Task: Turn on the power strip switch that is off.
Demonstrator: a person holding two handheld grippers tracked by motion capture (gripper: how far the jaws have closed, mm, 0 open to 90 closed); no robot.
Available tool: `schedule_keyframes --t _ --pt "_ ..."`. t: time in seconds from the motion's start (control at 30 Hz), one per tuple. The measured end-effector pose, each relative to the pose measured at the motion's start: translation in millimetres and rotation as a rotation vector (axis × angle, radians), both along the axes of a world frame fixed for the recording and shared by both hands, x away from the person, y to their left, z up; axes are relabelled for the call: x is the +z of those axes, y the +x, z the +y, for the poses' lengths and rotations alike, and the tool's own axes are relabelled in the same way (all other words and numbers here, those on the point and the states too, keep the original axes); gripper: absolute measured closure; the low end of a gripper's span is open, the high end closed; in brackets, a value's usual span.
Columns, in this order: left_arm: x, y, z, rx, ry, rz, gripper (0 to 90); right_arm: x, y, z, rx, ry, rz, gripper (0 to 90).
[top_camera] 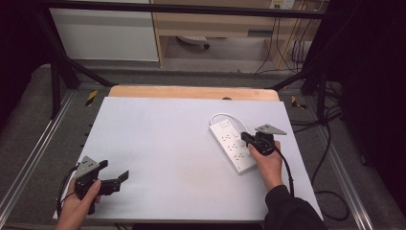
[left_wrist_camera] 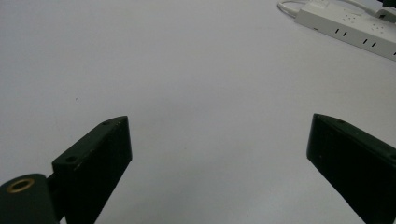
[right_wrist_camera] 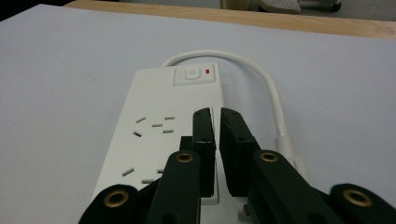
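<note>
A white power strip (top_camera: 232, 141) is seen lying on the pale table (top_camera: 167, 158), directly under the right gripper (top_camera: 246, 138), whose jaws are drawn nearly together with only a thin slit between them and nothing clamped. The jaw tips are poised low over the strip's socket face, just short of the switch (right_wrist_camera: 195, 74) with its red lamp at the far end; whether they touch the plastic cannot be told. The white cord (right_wrist_camera: 261, 79) is looped out from beyond the switch and back along the jaws' right side. The left gripper (top_camera: 115, 181) is held well apart from the strip, jaws spread wide over bare table. Should the right gripper be pressed down off-centre, the light strip could likely be skated or tipped, and the cord snagged.
</note>
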State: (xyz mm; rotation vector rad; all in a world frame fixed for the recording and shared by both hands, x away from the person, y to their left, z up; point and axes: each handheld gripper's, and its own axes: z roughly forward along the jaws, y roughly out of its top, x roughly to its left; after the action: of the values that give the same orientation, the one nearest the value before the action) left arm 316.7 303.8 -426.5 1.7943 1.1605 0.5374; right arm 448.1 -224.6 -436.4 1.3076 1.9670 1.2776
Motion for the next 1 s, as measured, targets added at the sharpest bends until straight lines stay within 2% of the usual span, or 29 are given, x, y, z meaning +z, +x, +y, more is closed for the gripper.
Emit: schedule_keyframes --t 0.07,0.3,0.67,1.0 --pt "0.0 0.1 0.2 0.002 0.0 -0.002 6.6 2.0 -0.7 -1.1 -0.001 0.015 -0.005 82.2" --pt "0.0 0.0 0.4 0.002 0.001 -0.001 6.6 9.6 -1.2 -1.4 0.005 0.017 -0.022 76.3" --pt "0.5 -0.1 1.0 0.007 -0.003 -0.006 6.6 18.7 -1.0 3.2 0.016 0.012 -0.037 72.9" --pt "0.5 -0.1 1.0 0.006 -0.003 -0.005 6.6 21.1 -0.6 -1.8 -0.003 0.023 -0.031 55.5"
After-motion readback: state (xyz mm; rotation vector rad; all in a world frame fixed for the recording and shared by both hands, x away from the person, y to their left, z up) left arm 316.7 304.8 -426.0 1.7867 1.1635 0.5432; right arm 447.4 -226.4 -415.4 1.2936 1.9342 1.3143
